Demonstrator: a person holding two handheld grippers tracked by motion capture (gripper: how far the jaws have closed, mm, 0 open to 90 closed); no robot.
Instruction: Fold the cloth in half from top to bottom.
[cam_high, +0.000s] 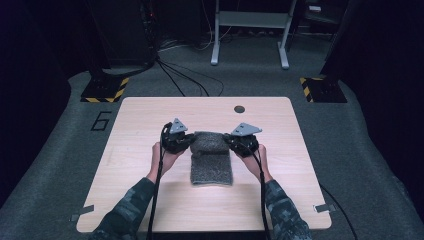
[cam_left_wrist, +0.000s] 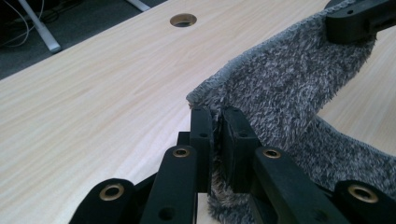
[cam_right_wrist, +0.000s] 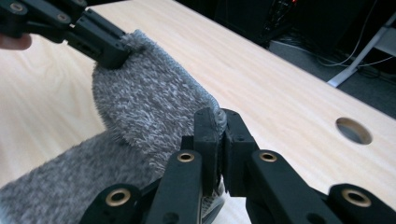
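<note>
Each hand-held gripper, left (cam_high: 181, 141) and right (cam_high: 240, 142), pinches a far corner of the grey towel (cam_high: 212, 165) lifted off the surface (cam_high: 150, 115); likely mid-fold; next, carry both corners evenly toward the near edge.

The fuzzy towel (cam_high: 212, 157) is mottled grey, dark flecked with paler fibres. Both grippers, left (cam_high: 176, 141) and right (cam_high: 243, 142), are black with brass-coloured rivets and a grey plate on top. The table (cam_high: 150, 120) is pale wood with fine grain. The sleeves (cam_high: 125, 212) carry a grey-green pixelated camouflage pattern. Floor carpet (cam_high: 370, 150) is grey, with 2 yellow-and-black striped plates (cam_high: 105, 90)
</note>
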